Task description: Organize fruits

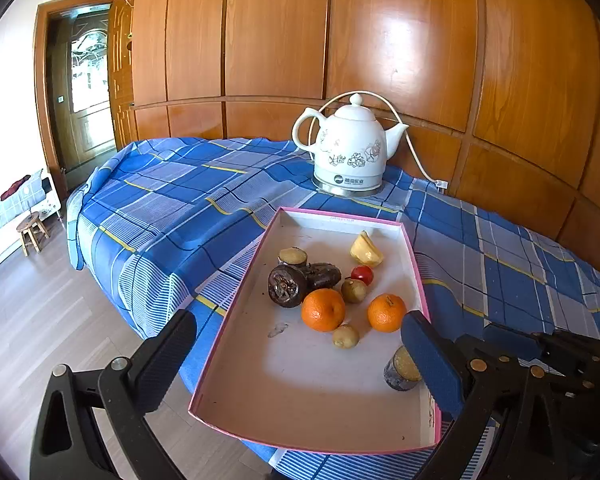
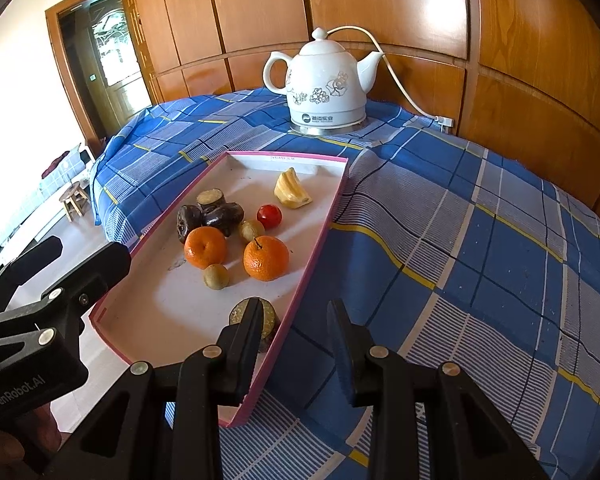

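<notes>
A pink-rimmed white tray lies on the blue checked cloth and holds several fruits: two oranges, a red tomato, a yellow piece, dark brown fruits, small green-brown ones and a cut dark piece near the tray's right rim. My left gripper is open and empty over the tray's near end. My right gripper is open and empty, straddling the tray's right rim.
A white flowered electric kettle with a cord stands behind the tray by the wooden wall panels. The table edge drops to a wooden floor at the left, with a small stool beyond.
</notes>
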Demonstrator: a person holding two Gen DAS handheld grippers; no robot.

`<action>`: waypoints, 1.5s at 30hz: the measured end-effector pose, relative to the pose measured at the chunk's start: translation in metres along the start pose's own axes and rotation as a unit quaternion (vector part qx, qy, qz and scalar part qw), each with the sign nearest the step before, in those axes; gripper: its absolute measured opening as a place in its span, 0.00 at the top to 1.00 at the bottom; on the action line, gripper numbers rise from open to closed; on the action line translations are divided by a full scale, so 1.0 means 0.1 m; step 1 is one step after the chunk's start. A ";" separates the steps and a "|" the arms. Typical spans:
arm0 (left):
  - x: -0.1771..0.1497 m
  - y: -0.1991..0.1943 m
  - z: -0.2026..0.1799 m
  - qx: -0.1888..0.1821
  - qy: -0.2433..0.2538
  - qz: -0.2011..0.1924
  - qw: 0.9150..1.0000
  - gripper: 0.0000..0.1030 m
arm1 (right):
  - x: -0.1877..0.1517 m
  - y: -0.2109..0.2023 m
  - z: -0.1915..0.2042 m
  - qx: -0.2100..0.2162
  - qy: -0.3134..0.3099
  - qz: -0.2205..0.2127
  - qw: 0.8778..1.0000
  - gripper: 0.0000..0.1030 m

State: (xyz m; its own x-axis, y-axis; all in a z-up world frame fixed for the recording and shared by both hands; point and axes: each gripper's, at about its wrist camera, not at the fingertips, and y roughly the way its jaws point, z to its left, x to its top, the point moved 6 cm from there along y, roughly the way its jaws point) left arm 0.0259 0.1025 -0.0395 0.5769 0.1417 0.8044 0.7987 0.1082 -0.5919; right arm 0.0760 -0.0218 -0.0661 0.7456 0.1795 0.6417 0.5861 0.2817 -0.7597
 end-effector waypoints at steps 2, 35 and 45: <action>0.00 0.00 0.01 0.000 0.000 -0.001 1.000 0.00 | 0.00 0.00 0.00 0.000 -0.001 -0.001 1.000 0.68; 0.05 -0.07 0.02 -0.003 0.000 -0.012 1.000 0.00 | 0.00 -0.01 0.04 0.000 -0.008 -0.001 1.000 0.68; 0.05 -0.07 0.00 -0.014 0.003 -0.015 1.000 0.05 | -0.02 -0.01 0.01 0.000 -0.009 0.000 1.000 0.68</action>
State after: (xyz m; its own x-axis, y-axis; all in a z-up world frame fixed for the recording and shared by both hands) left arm 0.0233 0.1028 -0.0310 0.5537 0.1333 0.8220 0.8200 0.0848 -0.5661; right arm 0.0741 -0.0215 -0.0667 0.7398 0.1970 0.6434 0.5857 0.2820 -0.7598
